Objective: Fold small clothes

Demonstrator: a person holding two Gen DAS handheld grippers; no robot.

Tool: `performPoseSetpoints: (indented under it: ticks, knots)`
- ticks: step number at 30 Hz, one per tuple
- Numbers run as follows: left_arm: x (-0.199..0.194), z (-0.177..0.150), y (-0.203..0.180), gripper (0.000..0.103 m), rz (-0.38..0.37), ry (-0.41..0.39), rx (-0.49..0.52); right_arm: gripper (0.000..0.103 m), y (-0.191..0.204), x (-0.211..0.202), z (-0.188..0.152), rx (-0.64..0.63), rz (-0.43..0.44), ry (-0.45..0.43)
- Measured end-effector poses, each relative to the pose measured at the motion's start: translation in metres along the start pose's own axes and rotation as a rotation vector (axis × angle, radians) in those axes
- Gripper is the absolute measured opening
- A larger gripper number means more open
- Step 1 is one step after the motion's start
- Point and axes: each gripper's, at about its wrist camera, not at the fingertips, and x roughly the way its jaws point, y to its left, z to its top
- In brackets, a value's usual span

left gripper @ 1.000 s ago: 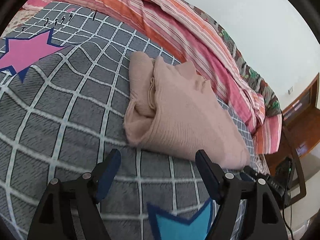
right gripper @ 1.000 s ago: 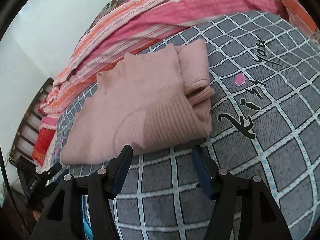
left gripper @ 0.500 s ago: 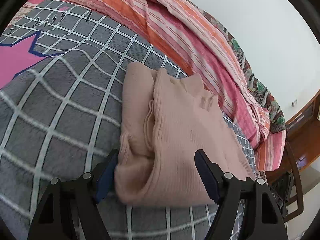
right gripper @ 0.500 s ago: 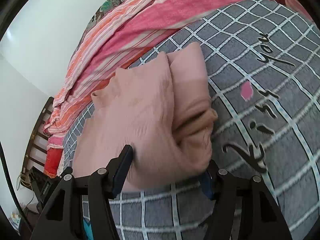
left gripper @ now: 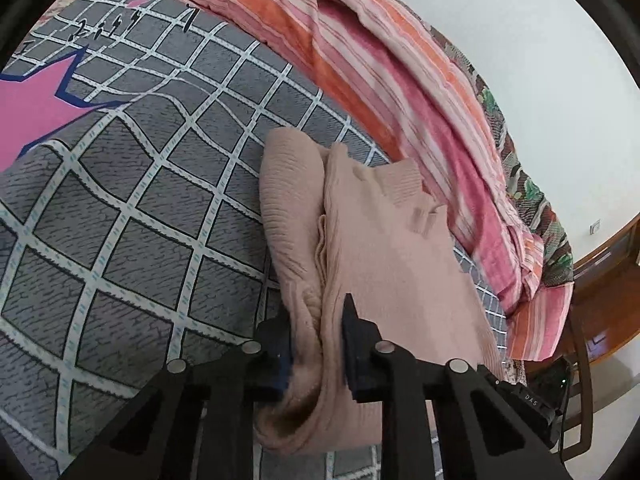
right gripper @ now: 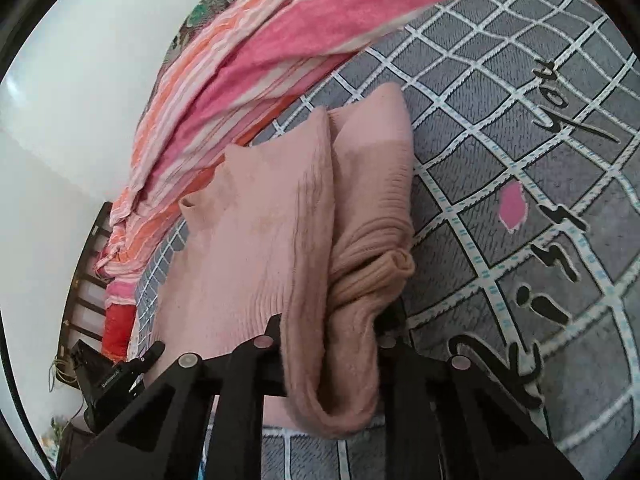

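Note:
A pale pink knit sweater [left gripper: 384,248], partly folded with its sleeves tucked in, lies on a grey checked bedspread [left gripper: 132,216]. My left gripper [left gripper: 318,344] has its jaws closing on the near left corner of the sweater, and the bunched hem is pinched between its pads. In the right wrist view the same sweater [right gripper: 256,240] shows from the other side. There my right gripper [right gripper: 330,344] is closing on the near right corner, with folded knit squeezed between its fingers. The fingertips of both grippers are partly buried in the fabric.
A pink and orange striped quilt [left gripper: 360,60] is heaped along the far side of the bed against a white wall. Brown wooden furniture [left gripper: 608,280] stands at the right of the left wrist view. The other gripper's black body [right gripper: 108,384] shows at lower left in the right wrist view.
Both grippers moved forward to the sweater's near edge. Their jaws went from wide open to closed on the two near corners, bunching the knit between them.

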Motion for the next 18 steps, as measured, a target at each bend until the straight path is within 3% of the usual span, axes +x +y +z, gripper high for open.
performPoseSetpoints:
  ticks: [3, 6, 18]
  knots:
    - [-0.012, -0.002, -0.004, 0.018, -0.004, 0.001, -0.022, 0.016, 0.004, -0.018, -0.007, 0.02, 0.04, -0.018]
    - [-0.029, -0.013, -0.012, 0.018, 0.001, -0.007, 0.008, 0.015, 0.009, -0.035, -0.019, 0.01, 0.024, -0.02]
    - [-0.103, -0.098, 0.012, 0.02, -0.029, 0.043, 0.03, 0.015, 0.002, -0.114, -0.107, -0.102, -0.033, 0.0]
